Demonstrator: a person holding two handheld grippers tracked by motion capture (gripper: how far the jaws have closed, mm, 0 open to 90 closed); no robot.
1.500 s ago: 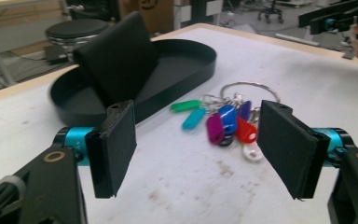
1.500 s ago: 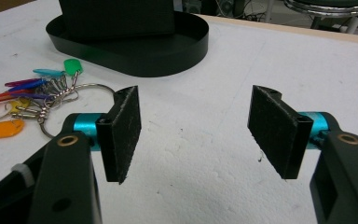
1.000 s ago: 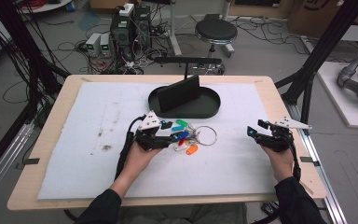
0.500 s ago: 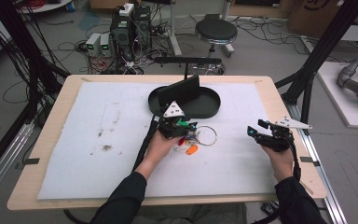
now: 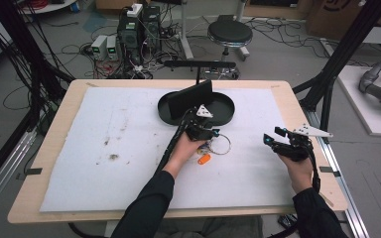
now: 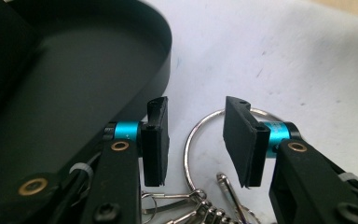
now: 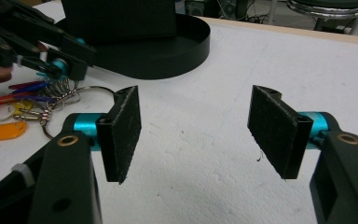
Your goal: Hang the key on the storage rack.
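L gripper (image 5: pixel 213 133) sits mid-table just in front of the black oval tray (image 5: pixel 226 115), jaws apart w/ nothing between the pads; in the left gripper view the key ring (image 6: pixel 192 140) lies on the white mat (image 5: pixel 104 163) below the gap, tray wall (image 6: pixel 165 60) just beside the left-hand jaw; keys and tags bunch under the gripper, an orange tag (image 5: pixel 204 159) nearest the person; R gripper (image 5: pixel 270 140) held well apart at the table's right side, jaws wide apart, empty; in the right gripper view the key bunch (image 7: pixel 32 100) and tray (image 7: pixel 168 56) lie off to its left, beyond the pads.
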